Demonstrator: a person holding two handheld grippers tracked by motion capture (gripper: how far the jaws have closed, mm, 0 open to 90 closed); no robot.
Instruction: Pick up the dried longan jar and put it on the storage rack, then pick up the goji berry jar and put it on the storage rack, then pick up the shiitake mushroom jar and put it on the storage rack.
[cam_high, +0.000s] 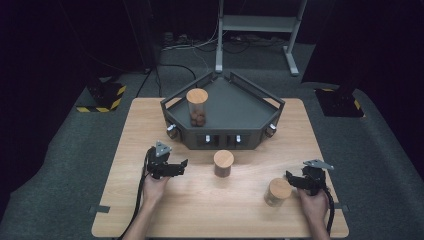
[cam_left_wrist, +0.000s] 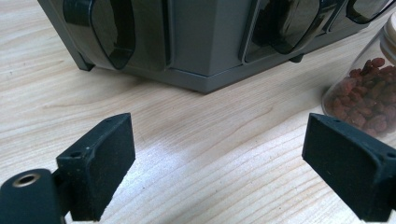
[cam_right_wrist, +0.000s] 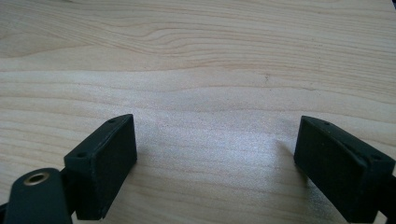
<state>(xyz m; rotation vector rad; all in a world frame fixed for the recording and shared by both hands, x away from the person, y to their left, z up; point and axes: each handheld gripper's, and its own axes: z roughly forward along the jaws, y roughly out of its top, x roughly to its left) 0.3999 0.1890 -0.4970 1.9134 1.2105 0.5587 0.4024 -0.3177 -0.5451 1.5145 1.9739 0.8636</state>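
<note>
In the high view, the left gripper (cam_high: 181, 165) sits at lower left of centre with its jaws spread and nothing between them, aimed toward the middle jar (cam_high: 223, 163) standing just below the dark tray (cam_high: 222, 100) at the frame's centre. The right gripper (cam_high: 291, 179) rests at lower right, jaws also apart and empty, just beside the near jar (cam_high: 277, 192). A third jar (cam_high: 197, 106) already stands on the tray at its left. In the left gripper view, the wide jaws frame bare wood, the tray's front wall fills the top, and the middle jar, with reddish dried fruit inside, sits at the right edge. In the right gripper view, the open jaws frame bare table (cam_right_wrist: 196, 70). This looks like the approach step: next, the left gripper should swing toward that jar, straddle it and close.
</note>
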